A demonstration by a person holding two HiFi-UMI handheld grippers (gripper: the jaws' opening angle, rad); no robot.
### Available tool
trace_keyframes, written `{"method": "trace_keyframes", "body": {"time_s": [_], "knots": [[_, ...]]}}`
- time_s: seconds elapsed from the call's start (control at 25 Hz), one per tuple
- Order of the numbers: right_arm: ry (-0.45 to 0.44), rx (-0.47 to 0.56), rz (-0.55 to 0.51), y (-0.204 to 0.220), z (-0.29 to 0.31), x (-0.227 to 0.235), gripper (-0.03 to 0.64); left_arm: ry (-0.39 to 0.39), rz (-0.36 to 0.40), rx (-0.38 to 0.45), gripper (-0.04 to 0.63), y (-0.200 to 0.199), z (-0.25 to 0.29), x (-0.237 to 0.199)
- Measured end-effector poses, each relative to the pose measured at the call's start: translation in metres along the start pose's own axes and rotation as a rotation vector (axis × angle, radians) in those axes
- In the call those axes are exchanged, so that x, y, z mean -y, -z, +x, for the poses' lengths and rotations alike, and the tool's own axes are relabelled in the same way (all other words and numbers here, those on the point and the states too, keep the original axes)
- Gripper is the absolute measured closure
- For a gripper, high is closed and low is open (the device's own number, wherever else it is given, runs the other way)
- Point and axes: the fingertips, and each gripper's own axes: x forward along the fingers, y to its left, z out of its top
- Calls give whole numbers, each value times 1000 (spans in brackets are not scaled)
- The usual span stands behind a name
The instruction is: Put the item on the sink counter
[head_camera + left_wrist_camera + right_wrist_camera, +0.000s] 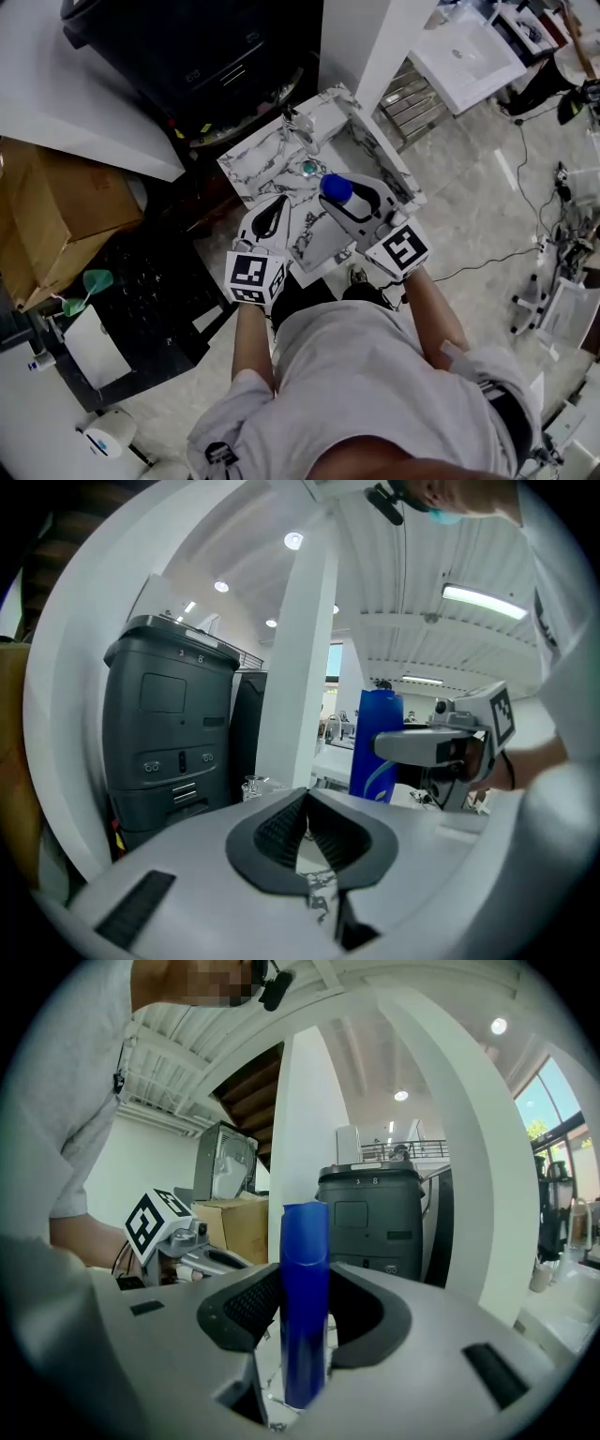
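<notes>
A tall blue bottle [336,187] stands upright between the pads of my right gripper [341,201], which is shut on it. It hangs over the white marble sink counter [258,161], near the basin's drain [309,169]. In the right gripper view the bottle [305,1288] fills the gap between the jaws. My left gripper [273,217] hovers beside it at the left, shut and empty. In the left gripper view its jaws [306,829] meet over marble, with the bottle [375,745] to the right.
A dark grey machine [187,47] stands behind the counter. A cardboard box [47,216] sits at the left, a white pillar [375,37] at the back right. A white washbasin [464,56] and cables [525,159] lie further right.
</notes>
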Motion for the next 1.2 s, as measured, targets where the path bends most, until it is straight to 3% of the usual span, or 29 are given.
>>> {"method": "trace_keyframes", "body": {"time_s": [0.44,0.96,1.2], "knots": [[35,-41,45,19,45,4,465,225,4,-34,584,14,25,-25],[69,-85,88,43,86,11,465,287,17,-106,584,35,45,-56],[8,-69,109,44,95,17,465,421,109,-122,584,40,48,-59]]}}
